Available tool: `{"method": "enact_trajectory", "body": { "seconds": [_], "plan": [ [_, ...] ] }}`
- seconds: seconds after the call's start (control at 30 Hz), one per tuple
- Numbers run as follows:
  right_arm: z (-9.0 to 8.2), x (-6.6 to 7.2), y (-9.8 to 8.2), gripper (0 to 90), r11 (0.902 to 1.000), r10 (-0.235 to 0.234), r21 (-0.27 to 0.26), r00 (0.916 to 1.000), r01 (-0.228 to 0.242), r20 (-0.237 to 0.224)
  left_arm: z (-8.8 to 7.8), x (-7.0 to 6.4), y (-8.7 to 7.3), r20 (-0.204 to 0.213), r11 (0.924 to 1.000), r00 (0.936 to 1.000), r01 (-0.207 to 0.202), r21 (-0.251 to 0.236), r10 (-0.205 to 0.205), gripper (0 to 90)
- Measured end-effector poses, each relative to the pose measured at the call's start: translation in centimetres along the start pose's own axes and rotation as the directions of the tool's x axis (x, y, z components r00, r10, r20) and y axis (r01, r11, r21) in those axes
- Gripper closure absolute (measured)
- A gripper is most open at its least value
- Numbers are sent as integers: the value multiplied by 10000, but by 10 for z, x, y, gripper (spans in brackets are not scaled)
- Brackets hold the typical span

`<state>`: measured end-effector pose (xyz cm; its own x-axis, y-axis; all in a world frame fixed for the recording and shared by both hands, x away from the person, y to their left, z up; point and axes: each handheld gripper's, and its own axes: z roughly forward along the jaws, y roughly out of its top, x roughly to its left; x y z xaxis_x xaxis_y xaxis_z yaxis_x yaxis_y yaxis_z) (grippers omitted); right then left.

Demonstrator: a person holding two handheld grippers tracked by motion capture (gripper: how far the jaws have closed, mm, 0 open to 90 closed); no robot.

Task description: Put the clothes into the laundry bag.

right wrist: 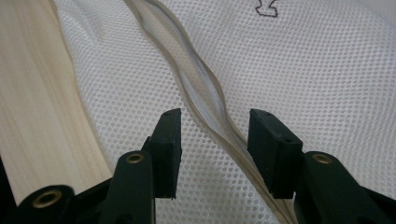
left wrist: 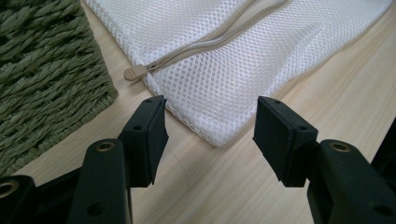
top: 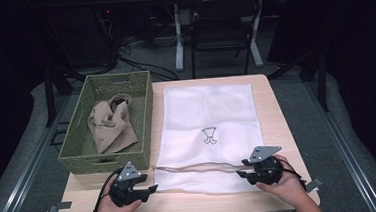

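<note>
A white mesh laundry bag (top: 206, 114) lies flat on the wooden table (top: 277, 120), with a beige zipper (top: 195, 166) running across near its front edge. The zipper gapes slightly along its length (right wrist: 201, 88). My left gripper (top: 149, 190) stands open at the bag's near left corner (left wrist: 210, 126); that corner lies just ahead of the jaws, and the zipper pull (left wrist: 134, 72) is a little beyond. My right gripper (top: 241, 173) hovers open over the zipper's right end (right wrist: 215, 135), with the zipper passing between its jaws, untouched.
A green woven basket (top: 77, 124) stands left of the bag and holds a crumpled beige cloth (top: 109, 124). Its wall (left wrist: 42, 70) is close to my left gripper. Beyond the table stand a dark chair (top: 220, 28) and desk legs.
</note>
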<state>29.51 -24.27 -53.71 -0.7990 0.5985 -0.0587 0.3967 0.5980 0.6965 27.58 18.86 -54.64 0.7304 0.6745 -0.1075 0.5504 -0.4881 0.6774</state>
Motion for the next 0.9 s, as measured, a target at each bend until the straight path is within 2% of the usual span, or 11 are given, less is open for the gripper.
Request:
{"method": "enact_trajectory", "body": {
  "seconds": [0.03, 0.1, 0.23, 0.33, 0.5, 0.67, 0.83, 0.9],
  "plan": [
    [-1, 0, 0, 555, 9999, -172, -1, 9998, 172, -41, 0, 0, 0, -8, 10000, 10000, -7, 9, 7, 437],
    [-2, -1, 0, 560, 9998, -177, 89, 9996, 179, -211, 0, 0, 0, 2, 10000, 10000, 79, 14, -79, 437],
    [-5, -3, -1, 567, 9999, -161, -53, 9995, 160, -282, -2, 0, 0, -6, 10000, 10000, 38, -43, -38, 436],
    [-5, -3, -1, 567, 9998, -173, -42, 9994, 172, -290, -3, -1, 0, -7, 9997, 9998, 182, -153, -182, 435],
    [-2, -2, -1, 565, 9997, -228, 121, 9991, 233, -364, -10, -3, -1, -140, 9992, 9995, 280, -295, -284, 413],
    [-3, -1, 0, 554, 9998, -215, -29, 9993, 214, -317, -16, -4, 0, -210, 9993, 9993, 294, -211, -298, 377],
    [-2, 0, 0, 547, 9996, -296, -38, 9989, 295, -367, -27, -7, 3, -436, 9985, 9985, 314, -451, -333, 375],
    [-2, 0, 0, 545, 9996, -281, -7, 9990, 281, -357, -31, -6, 4, -390, 9985, 9985, 380, -393, -395, 375]
  ]
}}
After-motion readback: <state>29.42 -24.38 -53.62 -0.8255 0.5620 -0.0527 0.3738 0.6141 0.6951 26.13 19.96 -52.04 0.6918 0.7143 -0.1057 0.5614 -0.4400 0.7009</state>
